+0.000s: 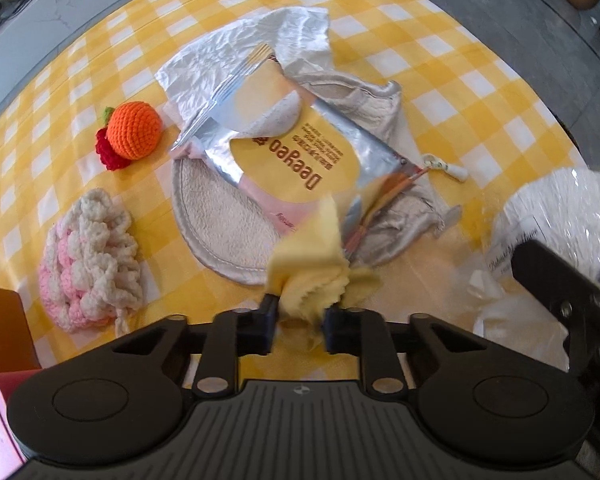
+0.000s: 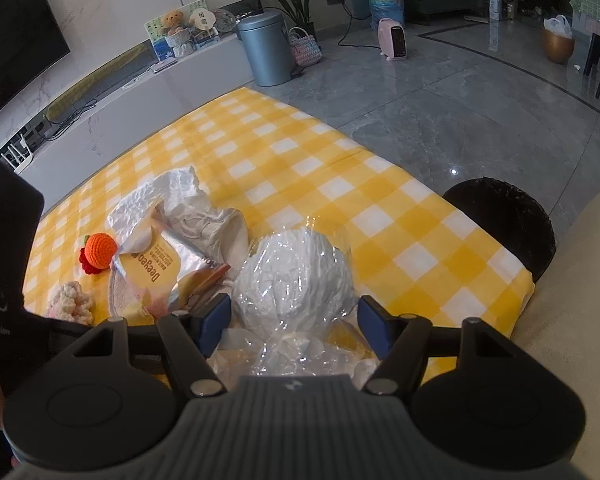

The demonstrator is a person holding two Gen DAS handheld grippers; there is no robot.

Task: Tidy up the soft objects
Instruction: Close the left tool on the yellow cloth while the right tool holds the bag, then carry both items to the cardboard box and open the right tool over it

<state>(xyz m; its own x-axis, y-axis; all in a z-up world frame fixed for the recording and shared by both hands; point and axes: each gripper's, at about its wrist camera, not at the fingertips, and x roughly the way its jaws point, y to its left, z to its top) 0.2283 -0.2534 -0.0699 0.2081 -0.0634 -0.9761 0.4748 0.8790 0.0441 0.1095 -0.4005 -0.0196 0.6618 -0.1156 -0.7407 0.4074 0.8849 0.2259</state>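
Yellow soft cloth (image 1: 308, 276) pinched in my left gripper (image 1: 299, 326), near the silver-yellow foil pouch (image 1: 300, 148). Right gripper (image 2: 294, 322) wide around the plastic-wrapped white bundle (image 2: 296, 276), contact unclear. Orange crochet ball (image 1: 134, 130) far left.

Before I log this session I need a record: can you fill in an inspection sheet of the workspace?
Surface: table under a yellow checked cloth.
Job's things: pale yellow cloth; crochet orange; pink-and-white knit piece; plastic-wrapped white bundle.
Clutter: Deeyeo pouch on a grey mat; crumpled white paper.
Grippers: left claw shut on the pale yellow cloth; right claw open around the bundle.
Cables: black lead on the floor.
Surroundings: grey bin, water bottle, pink heater.
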